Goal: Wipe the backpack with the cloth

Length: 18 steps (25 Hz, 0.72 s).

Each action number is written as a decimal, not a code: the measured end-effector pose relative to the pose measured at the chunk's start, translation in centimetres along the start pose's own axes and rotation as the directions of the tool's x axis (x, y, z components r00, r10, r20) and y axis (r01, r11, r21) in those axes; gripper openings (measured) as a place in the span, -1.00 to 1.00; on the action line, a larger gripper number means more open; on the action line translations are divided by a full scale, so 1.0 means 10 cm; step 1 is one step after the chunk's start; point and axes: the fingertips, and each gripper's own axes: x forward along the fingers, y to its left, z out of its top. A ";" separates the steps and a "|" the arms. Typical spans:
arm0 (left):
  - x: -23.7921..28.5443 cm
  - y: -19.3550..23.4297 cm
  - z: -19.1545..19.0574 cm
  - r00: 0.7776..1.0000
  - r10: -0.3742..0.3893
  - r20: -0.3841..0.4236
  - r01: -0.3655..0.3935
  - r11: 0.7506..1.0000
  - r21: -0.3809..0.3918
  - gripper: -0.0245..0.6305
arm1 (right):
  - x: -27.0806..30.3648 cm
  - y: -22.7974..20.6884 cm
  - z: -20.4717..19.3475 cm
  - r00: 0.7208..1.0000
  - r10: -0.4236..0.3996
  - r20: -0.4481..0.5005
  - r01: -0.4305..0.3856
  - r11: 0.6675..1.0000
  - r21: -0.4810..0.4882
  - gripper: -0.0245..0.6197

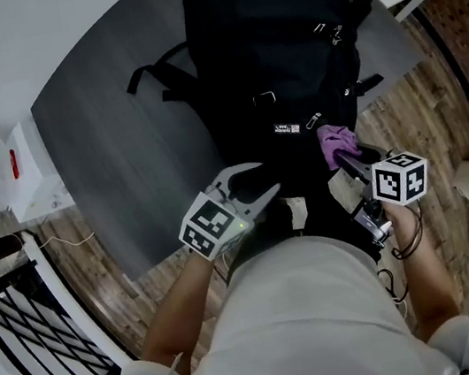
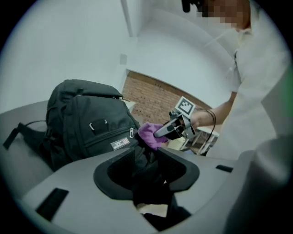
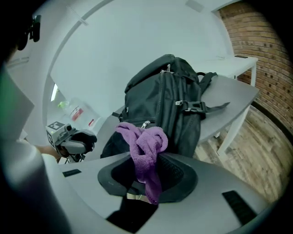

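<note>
On one table, one backpack; one cloth in right gripper

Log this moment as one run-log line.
right gripper: shut on purple terry cloth | left gripper: open, at near end of black fabric backpack | backpack: on grey table

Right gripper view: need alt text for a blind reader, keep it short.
The right gripper's tongs pinch a bunched purple cloth in front of a black backpack on a grey table. The left gripper shows at lower left, beside the backpack's near end.
</note>
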 end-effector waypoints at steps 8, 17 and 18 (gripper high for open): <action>0.53 -0.25 -0.29 0.939 -0.074 -0.336 0.197 0.916 0.349 -0.40 | -0.25 -0.56 -0.14 0.989 -0.146 -0.014 0.146 0.988 0.044 -0.55; 0.70 -0.49 -0.68 0.890 0.024 -0.455 0.282 0.755 0.592 -0.21 | -0.30 -0.73 -0.19 0.988 -0.150 -0.030 0.152 0.987 0.047 -0.55; 0.71 -0.47 -0.71 0.888 0.036 -0.459 0.283 0.743 0.606 -0.21 | -0.29 -0.72 -0.19 0.989 -0.146 -0.033 0.147 0.988 0.046 -0.55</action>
